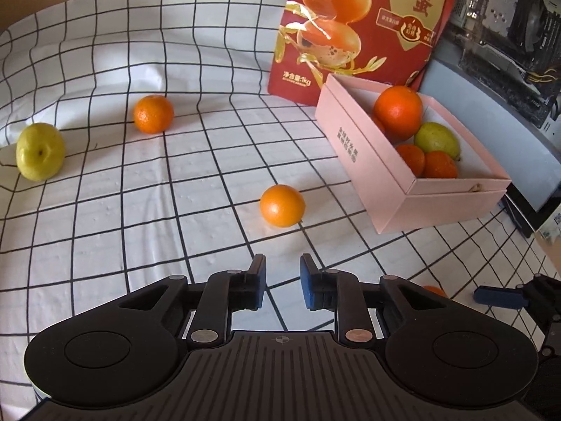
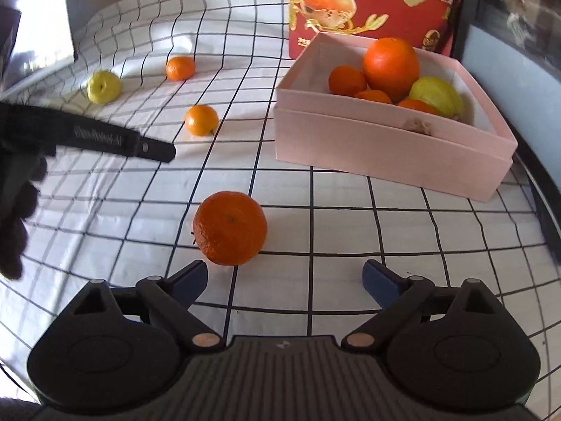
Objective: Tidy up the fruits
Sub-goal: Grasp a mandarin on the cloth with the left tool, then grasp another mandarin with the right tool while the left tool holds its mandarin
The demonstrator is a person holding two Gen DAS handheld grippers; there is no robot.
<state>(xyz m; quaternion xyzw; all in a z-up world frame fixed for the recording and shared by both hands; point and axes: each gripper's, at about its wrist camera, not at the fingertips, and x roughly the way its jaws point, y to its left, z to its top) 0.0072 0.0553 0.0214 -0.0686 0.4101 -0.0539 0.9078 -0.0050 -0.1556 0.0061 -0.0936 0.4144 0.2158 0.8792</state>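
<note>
— Left hand-held gripper [image 1: 282, 280]? Right hand-held gripper [image 2: 284, 282]?
— Left: drawn together, empty. Right: spread wide, empty.
— Fruits?
— Orange [image 2: 229, 228] at eleven o'clock, just beyond right pads. Several inside pink box [image 2: 385, 147] at one o'clock.

1. A white tablecloth with a black grid [image 1: 175, 210] covers the surface, wrinkled toward the upper left of the frame.
2. A red printed bag [image 1: 361, 28] with Chinese lettering and pictures of halved orange eggs stands upright at upper centre.
3. Computer hardware with cables [image 1: 508, 35] fills the upper right corner.
4. A bright reflective panel [image 2: 38, 28] sits at upper left in the right wrist view.
</note>
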